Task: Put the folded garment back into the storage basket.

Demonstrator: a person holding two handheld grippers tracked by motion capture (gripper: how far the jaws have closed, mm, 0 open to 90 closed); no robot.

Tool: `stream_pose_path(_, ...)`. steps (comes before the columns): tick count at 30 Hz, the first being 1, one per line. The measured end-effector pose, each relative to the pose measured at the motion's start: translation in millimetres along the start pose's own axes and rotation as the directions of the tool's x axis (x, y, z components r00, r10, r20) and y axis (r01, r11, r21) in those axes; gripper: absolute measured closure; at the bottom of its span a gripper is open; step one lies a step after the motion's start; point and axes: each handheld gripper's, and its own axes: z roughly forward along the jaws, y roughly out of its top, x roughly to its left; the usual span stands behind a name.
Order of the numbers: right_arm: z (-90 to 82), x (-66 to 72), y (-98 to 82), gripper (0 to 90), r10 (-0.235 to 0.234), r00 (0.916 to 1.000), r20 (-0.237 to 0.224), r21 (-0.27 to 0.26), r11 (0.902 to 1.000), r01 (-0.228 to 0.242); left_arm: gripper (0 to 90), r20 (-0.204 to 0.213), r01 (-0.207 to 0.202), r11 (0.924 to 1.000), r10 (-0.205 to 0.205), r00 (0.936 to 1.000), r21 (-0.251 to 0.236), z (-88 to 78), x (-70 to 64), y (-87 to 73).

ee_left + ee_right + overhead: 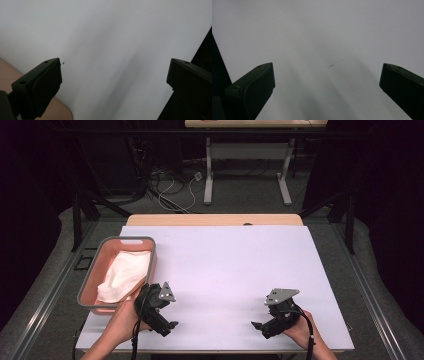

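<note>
Your left gripper and right gripper rest low on white table sheet, jaws spread, empty; crumpled white cloth sits in pink plastic basket beside L, prob. next pick.

- Bright, even light from above falls on the white worktop in the high view, while the room around it sinks into near black.
- Shadows under the left gripper and right gripper are small and soft.
- The high view is slightly soft, fine detail smeared.
- In the left gripper view, broad grey shadow bands streak across the sheet; the jaws are dark but fairly crisp.
- The right gripper view looks dimmer and greyer, with faint diagonal shadows and no glare.
</note>
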Motion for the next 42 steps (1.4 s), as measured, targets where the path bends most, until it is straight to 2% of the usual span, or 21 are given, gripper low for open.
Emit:
stream_pose_path(12,-2.7,1.2,-7.3,0.0,0.011,0.9999,0.006,0.012,0.9999,-0.011,0.3,-0.018,0.008,0.9991,-0.008,0.9998,-0.041,11.1,-8.8,-16.9)
stream_pose_path(13,-3.2,1.1,-8.0,0.0,0.006,0.9999,0.010,0.014,0.9999,-0.006,0.3,-0.016,0.020,0.9988,-0.021,0.9997,-0.046,12.0,-9.5,-18.6)
stream_pose_path(26,-4.3,3.0,-16.6,0.0,0.021,0.9992,0.034,0.017,0.9996,-0.022,0.3,-0.021,0.068,0.9935,-0.070,0.9973,-0.091,23.5,-12.6,-39.2)
stream_pose_path(32,-6.1,2.9,-20.2,0.0,0.026,0.9990,0.037,0.017,0.9995,-0.027,0.2,-0.019,0.080,0.9919,-0.082,0.9964,-0.099,26.4,-12.8,-45.8)
stream_pose_path(34,-6.6,2.6,-21.3,0.0,0.024,0.9987,0.045,0.017,0.9995,-0.025,0.3,-0.015,0.078,0.9919,-0.080,0.9967,-0.100,27.3,-12.9,-47.8)
stream_pose_path(39,-7.5,2.7,-23.6,0.0,0.026,0.9983,0.052,0.017,0.9995,-0.027,0.3,-0.042,0.074,0.9906,-0.079,0.9960,-0.115,28.0,-17.5,-51.3)
stream_pose_path(42,-9.0,2.9,-24.4,0.0,0.024,0.9984,0.051,0.014,0.9996,-0.024,0.3,-0.040,0.070,0.9904,-0.075,0.9964,-0.119,25.7,-18.5,-52.6)
